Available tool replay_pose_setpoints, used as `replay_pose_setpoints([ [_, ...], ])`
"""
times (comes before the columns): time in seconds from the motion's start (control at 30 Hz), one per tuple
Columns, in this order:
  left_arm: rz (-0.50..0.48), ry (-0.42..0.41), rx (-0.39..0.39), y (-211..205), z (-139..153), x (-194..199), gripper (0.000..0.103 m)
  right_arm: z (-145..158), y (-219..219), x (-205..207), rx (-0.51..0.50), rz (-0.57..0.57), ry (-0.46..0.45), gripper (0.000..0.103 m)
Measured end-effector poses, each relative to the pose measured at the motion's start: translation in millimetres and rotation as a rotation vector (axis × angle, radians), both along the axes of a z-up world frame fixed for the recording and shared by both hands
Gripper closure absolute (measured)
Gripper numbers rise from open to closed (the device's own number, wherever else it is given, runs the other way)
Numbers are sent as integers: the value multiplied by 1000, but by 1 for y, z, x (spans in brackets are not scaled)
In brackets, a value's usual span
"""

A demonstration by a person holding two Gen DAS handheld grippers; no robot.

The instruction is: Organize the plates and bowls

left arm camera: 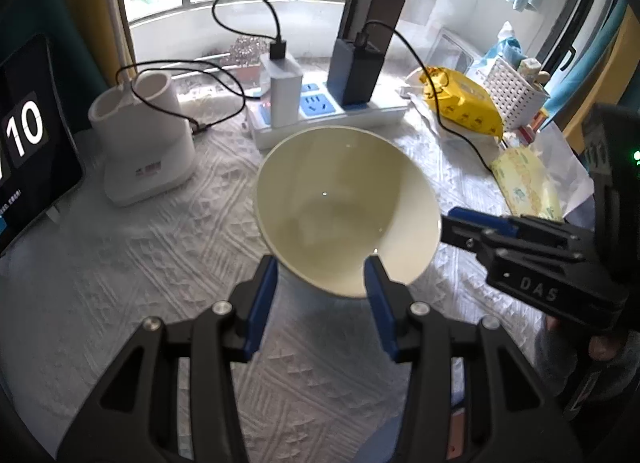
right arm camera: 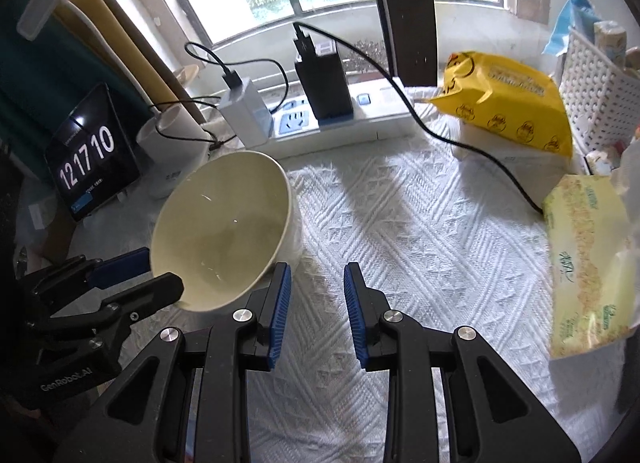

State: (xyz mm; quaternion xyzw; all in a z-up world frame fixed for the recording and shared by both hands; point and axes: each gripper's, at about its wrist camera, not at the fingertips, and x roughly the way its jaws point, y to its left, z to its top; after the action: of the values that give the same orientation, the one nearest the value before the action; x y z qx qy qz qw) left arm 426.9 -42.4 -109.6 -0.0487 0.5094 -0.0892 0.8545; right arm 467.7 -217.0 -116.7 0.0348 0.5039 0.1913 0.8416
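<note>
A cream bowl [left arm camera: 344,211] is tilted above the white textured tablecloth [left arm camera: 140,263]. My left gripper [left arm camera: 322,287] has its blue pads on either side of the bowl's near rim and holds it. In the right wrist view the bowl [right arm camera: 224,227] is at the left, with the left gripper [right arm camera: 132,275] clamped on its lower rim. My right gripper [right arm camera: 316,295] is open and empty over the cloth, just right of the bowl. It also shows at the right of the left wrist view [left arm camera: 480,231]. No plates are visible.
A power strip [left arm camera: 320,111] with chargers and cables lies at the back. A white appliance [left arm camera: 140,135] and a clock tablet [left arm camera: 28,143] stand at the left. A yellow packet [right arm camera: 512,99], a tissue pack [right arm camera: 588,259] and a white basket [right arm camera: 596,95] are at the right.
</note>
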Motion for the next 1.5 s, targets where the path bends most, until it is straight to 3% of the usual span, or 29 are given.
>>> replay_pose_setpoints([
  [0.47, 17, 42, 19, 6, -12, 19, 56, -16, 1, 15, 11, -5, 44, 74],
  [0.73, 31, 40, 32, 9, -19, 25, 56, 10, -11, 15, 56, -40, -19, 74],
  [1.2, 24, 5, 51, 8, -19, 25, 57, 24, -5, 9, 103, -12, -57, 74],
  [1.4, 23, -6, 23, 12, -20, 25, 58, 4, 11, 15, 99, 34, -7, 74],
  [1.5, 10, -3, 11, 10, -21, 26, 59, -7, 11, 23, 161, 52, 42, 74],
])
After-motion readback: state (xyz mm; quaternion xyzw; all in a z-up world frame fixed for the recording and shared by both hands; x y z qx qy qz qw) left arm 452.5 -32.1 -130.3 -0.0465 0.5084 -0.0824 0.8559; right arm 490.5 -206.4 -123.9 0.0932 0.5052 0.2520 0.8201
